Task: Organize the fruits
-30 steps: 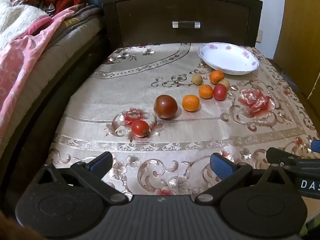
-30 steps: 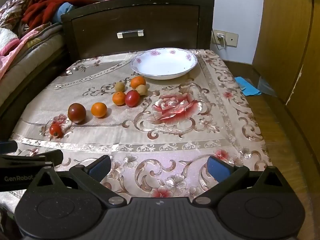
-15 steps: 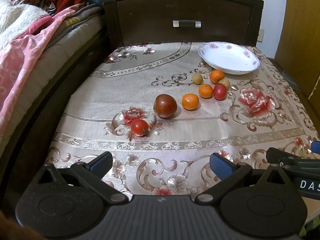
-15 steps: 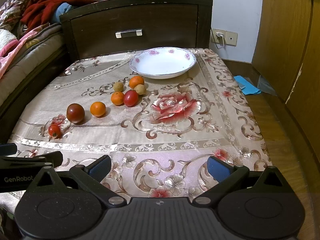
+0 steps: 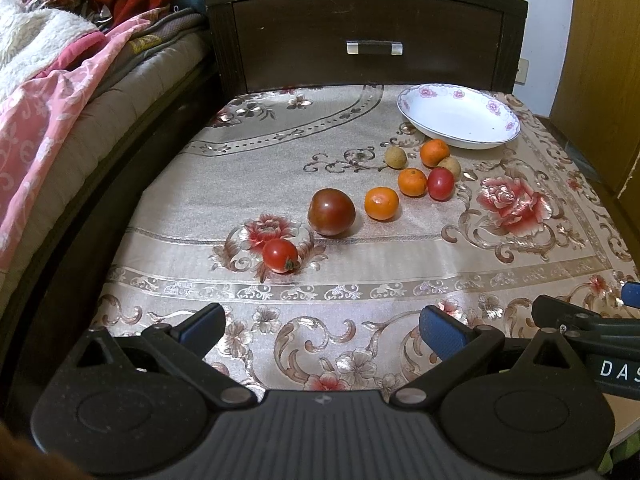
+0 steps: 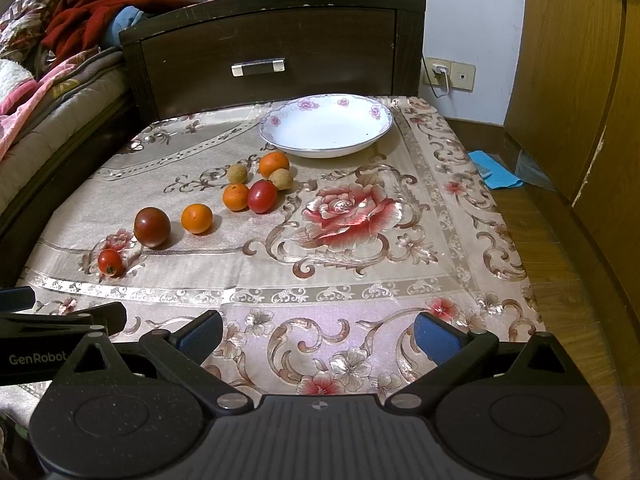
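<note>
Nearest the cameras, the left gripper (image 5: 320,326) and the right gripper (image 6: 318,330) hover side by side over the near edge of the floral tablecloth (image 6: 400,280), jaws spread wide, holding and touching nothing. Beyond them the fruits trail diagonally toward the far right: a small red tomato (image 5: 281,255), stem end turned near-right, then a large dark tomato (image 5: 331,211), an orange (image 5: 381,203), and a tight cluster of two oranges, an oval red tomato (image 6: 262,196) leaning up and right, and two tan longans. Farthest, just past the cluster, the white flowered bowl (image 6: 276,122) sits empty before the dark wooden drawer (image 6: 280,46).
</note>
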The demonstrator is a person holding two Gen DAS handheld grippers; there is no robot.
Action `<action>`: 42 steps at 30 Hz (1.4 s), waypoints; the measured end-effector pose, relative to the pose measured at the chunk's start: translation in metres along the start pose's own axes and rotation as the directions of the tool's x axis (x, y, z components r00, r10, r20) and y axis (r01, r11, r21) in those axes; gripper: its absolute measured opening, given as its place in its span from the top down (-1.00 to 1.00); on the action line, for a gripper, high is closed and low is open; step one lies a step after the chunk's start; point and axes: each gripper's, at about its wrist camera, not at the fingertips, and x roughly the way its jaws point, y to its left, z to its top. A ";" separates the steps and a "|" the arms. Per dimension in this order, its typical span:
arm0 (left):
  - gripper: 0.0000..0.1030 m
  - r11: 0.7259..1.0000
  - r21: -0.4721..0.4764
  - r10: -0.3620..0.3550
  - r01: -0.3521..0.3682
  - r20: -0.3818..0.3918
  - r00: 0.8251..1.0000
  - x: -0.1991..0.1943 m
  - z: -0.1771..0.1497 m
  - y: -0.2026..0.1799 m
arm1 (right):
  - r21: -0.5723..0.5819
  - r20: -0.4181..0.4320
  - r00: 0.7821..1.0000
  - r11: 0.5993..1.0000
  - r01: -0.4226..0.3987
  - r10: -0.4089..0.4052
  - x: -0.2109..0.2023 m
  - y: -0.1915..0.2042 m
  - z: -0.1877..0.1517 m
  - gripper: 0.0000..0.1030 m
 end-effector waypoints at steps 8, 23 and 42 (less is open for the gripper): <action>-1.00 1.000 0.003 0.001 -0.001 0.000 1.000 -0.001 0.000 0.000 | 0.001 -0.001 1.000 1.000 0.000 0.000 0.000 -0.001 0.000 -0.86; -1.00 1.000 0.002 0.000 0.000 -0.001 1.000 0.000 0.000 0.000 | -0.003 -0.003 1.000 1.000 -0.004 0.004 0.001 0.002 -0.001 -0.85; -1.00 1.000 0.002 0.002 -0.002 0.001 1.000 0.000 0.001 0.001 | -0.002 -0.005 1.000 1.000 -0.007 0.007 0.002 0.002 -0.001 -0.84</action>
